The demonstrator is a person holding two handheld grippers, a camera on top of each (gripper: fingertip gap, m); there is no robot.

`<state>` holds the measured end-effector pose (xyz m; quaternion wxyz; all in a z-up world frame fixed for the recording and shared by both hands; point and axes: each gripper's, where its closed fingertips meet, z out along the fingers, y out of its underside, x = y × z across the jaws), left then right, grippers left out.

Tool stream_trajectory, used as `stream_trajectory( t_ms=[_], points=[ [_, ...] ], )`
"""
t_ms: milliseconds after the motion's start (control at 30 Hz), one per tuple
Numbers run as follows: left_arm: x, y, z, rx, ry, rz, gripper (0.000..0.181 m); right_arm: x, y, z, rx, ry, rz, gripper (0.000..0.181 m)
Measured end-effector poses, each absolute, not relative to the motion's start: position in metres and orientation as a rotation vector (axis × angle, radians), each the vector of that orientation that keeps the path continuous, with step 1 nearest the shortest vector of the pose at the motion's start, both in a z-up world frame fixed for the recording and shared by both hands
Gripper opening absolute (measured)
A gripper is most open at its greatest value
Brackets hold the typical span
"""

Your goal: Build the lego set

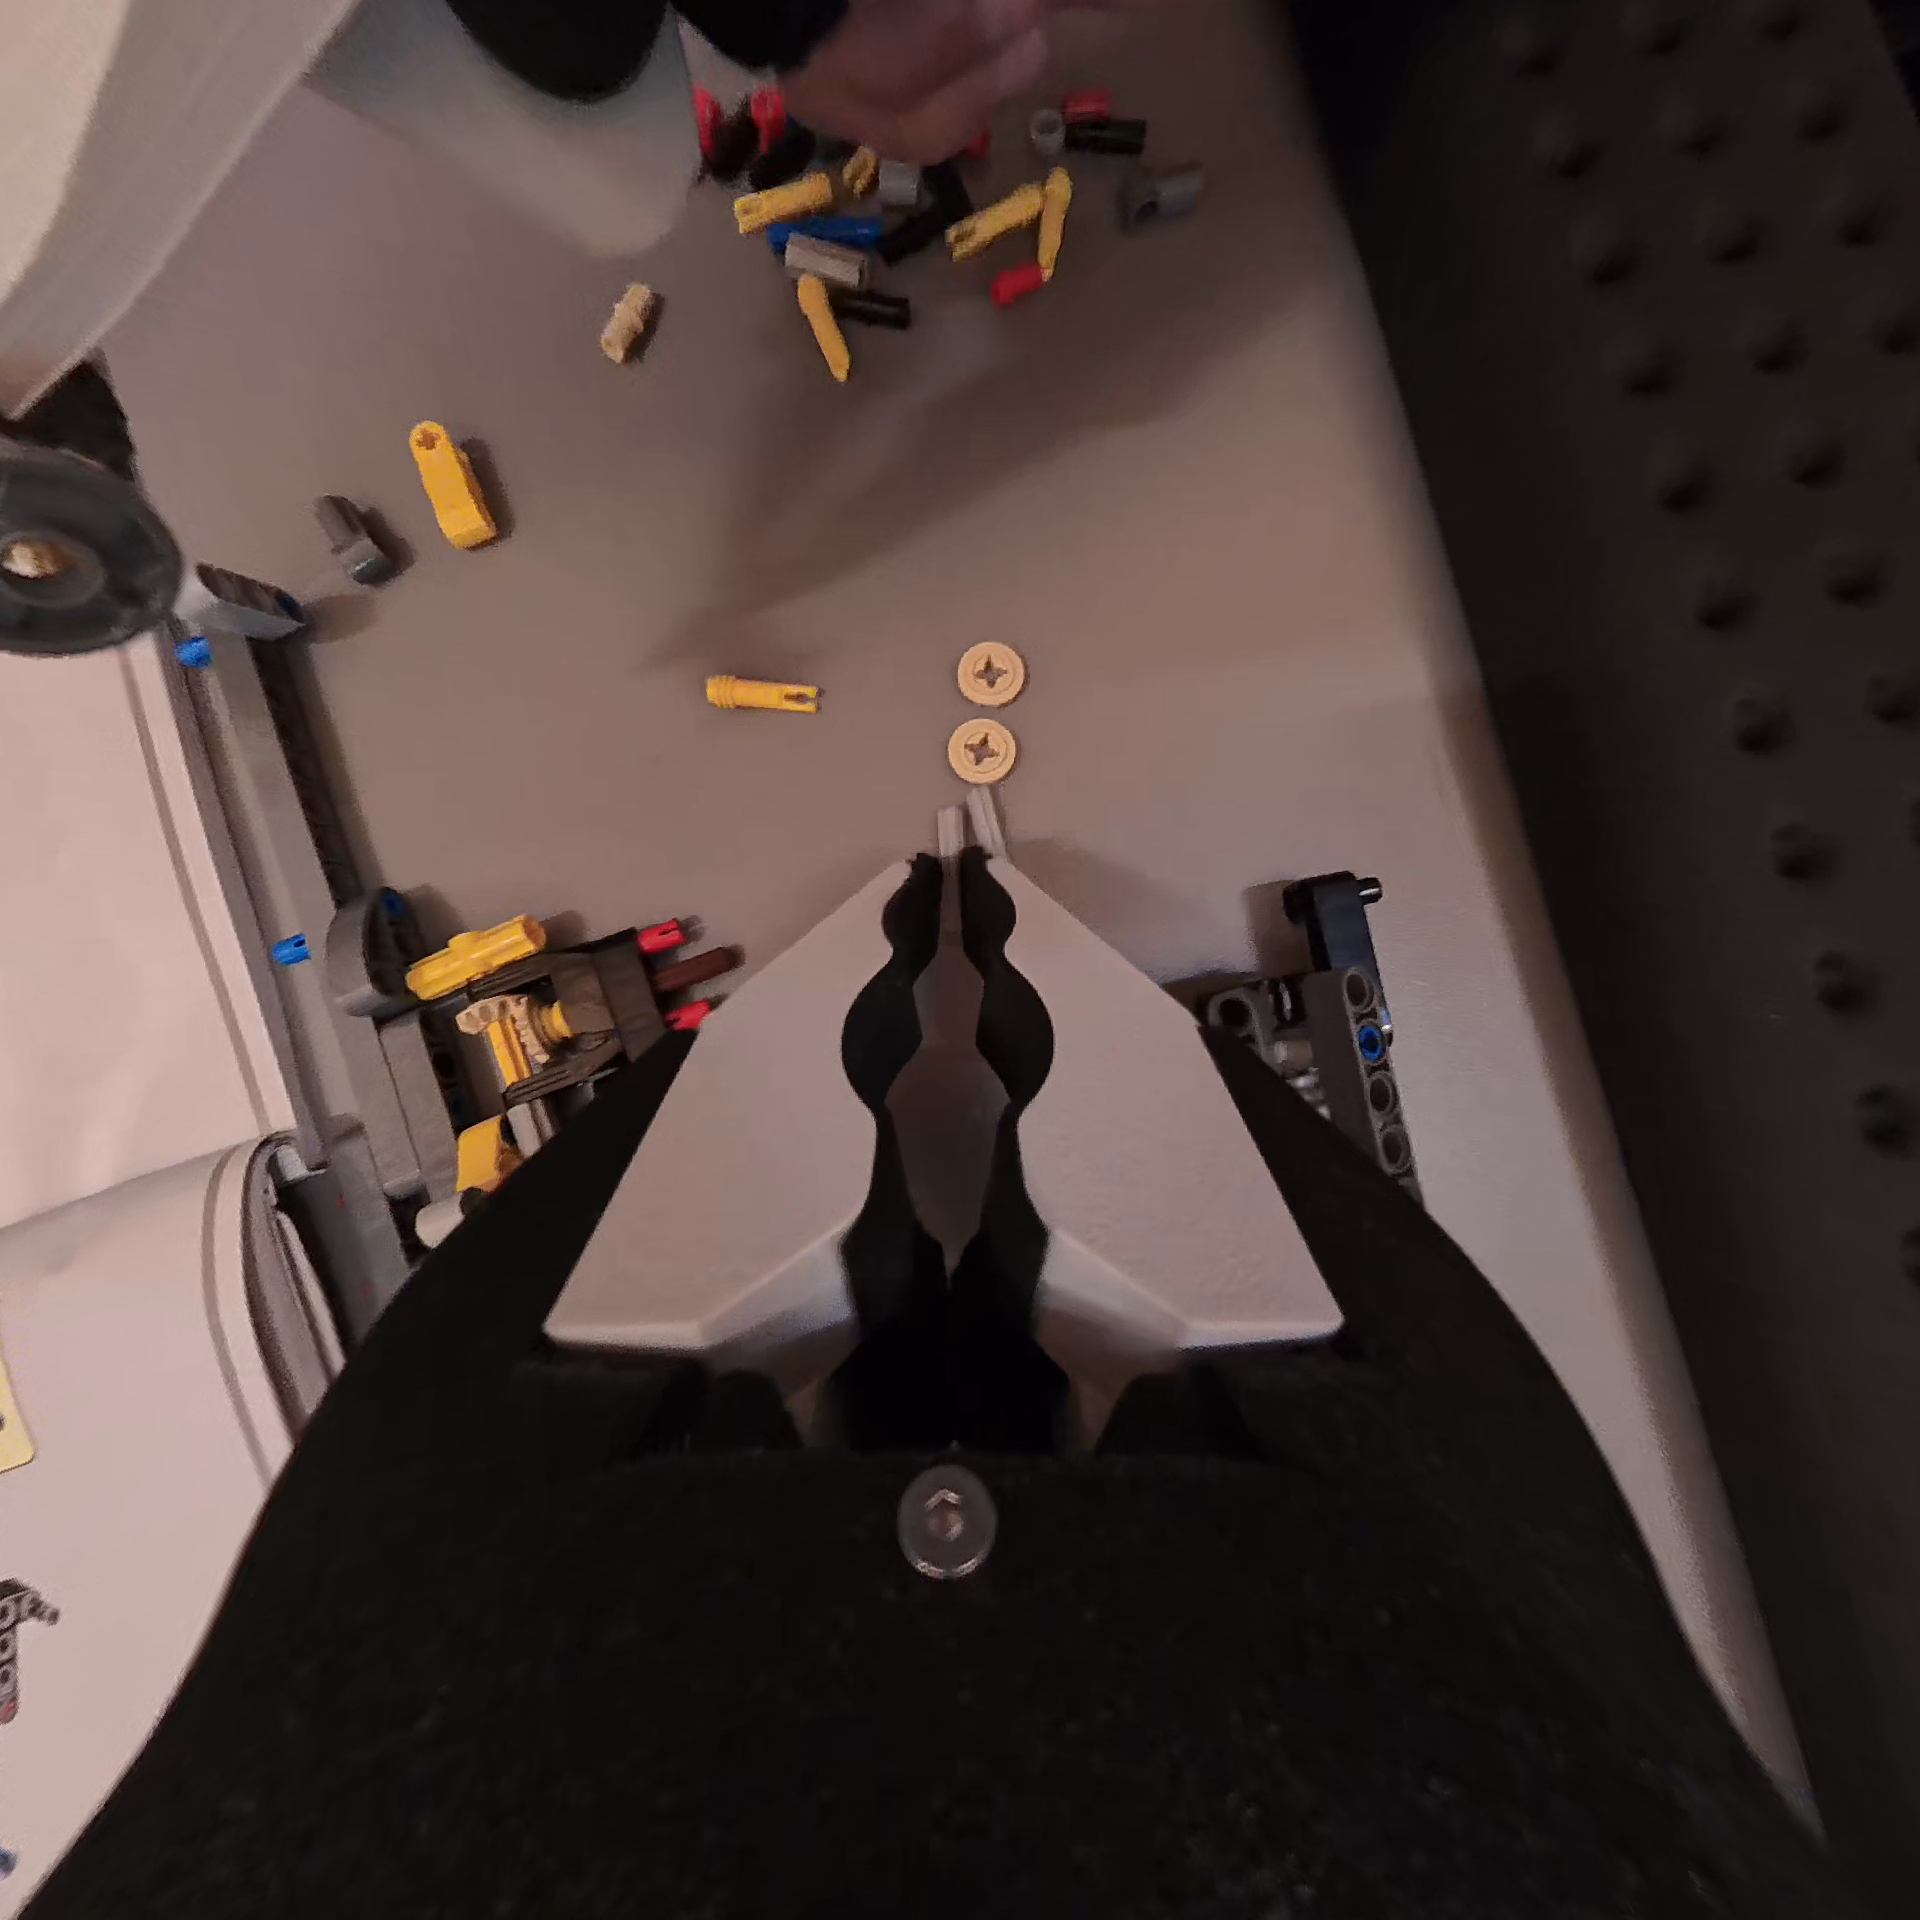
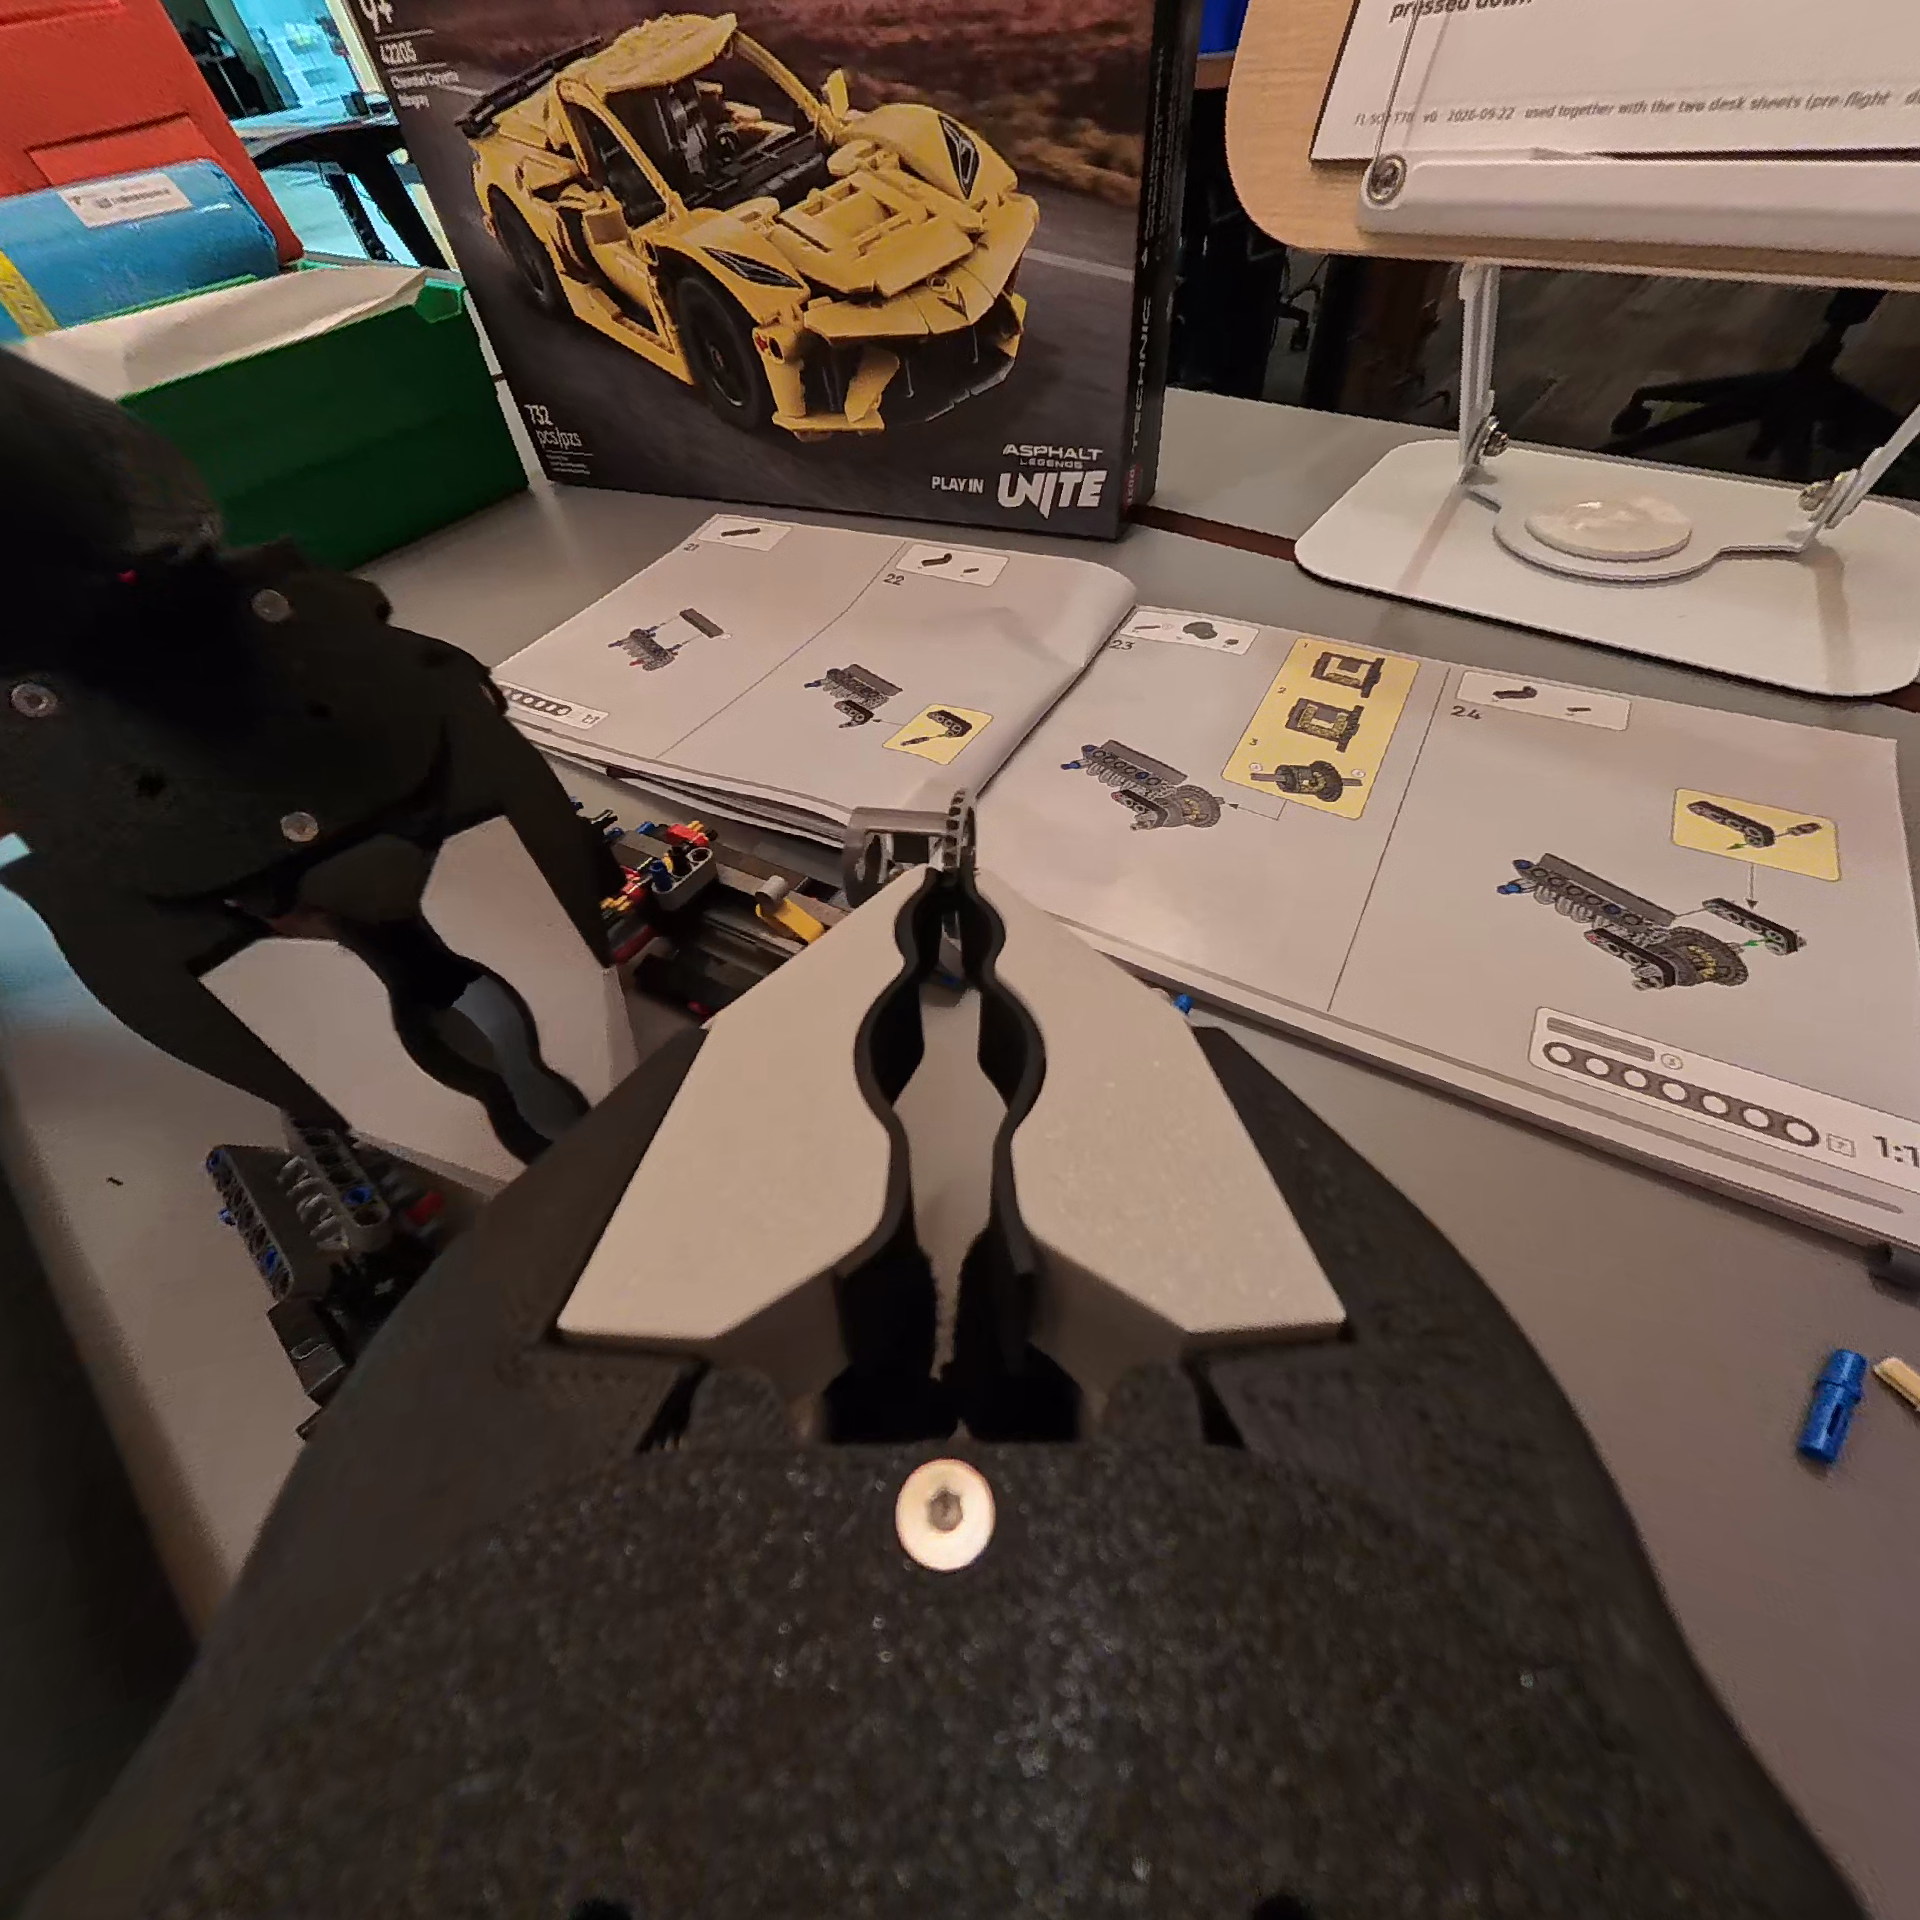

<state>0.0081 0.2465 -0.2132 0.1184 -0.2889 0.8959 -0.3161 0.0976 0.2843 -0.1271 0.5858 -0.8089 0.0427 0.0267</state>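
In the left wrist view my left gripper (image 1: 951, 864) points down at the table and is shut on a small light grey piece (image 1: 950, 831) that sticks out past its tips. Two tan round discs (image 1: 982, 749) lie just beyond it, with a yellow pin (image 1: 762, 694) to their left. In the right wrist view my right gripper (image 2: 945, 883) is shut on a grey gear piece (image 2: 914, 831), held above the open instruction booklet (image 2: 1351, 831). The left gripper (image 2: 540, 1081) also shows at the left of that view.
A pile of loose yellow, black, red and grey pieces (image 1: 894, 218) lies far off, with a hand (image 1: 914, 83) over it. A partial yellow and grey assembly (image 1: 520, 1018) sits left of the left gripper, grey beams (image 1: 1351, 1029) right. Set box (image 2: 810, 260), white stand (image 2: 1610, 551), blue pin (image 2: 1829, 1403). The gap from one gripper's tips to the other's is roughly 12 centimetres.
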Motion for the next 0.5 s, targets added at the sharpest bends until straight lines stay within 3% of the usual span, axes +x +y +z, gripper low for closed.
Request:
stream_trajectory(
  t_ms=[233,500],
  points=[
    [0.017,0.261,-0.213,-0.894,2.482,-0.825,0.003,0.098,0.285,-0.13,-1.903,0.095,0.034,0.002],
    [0.051,0.304,-0.153,-1.259,1.925,-0.916,0.003,0.091,0.29,-0.13,-1.901,0.071,0.0,0.002]
  ],
)
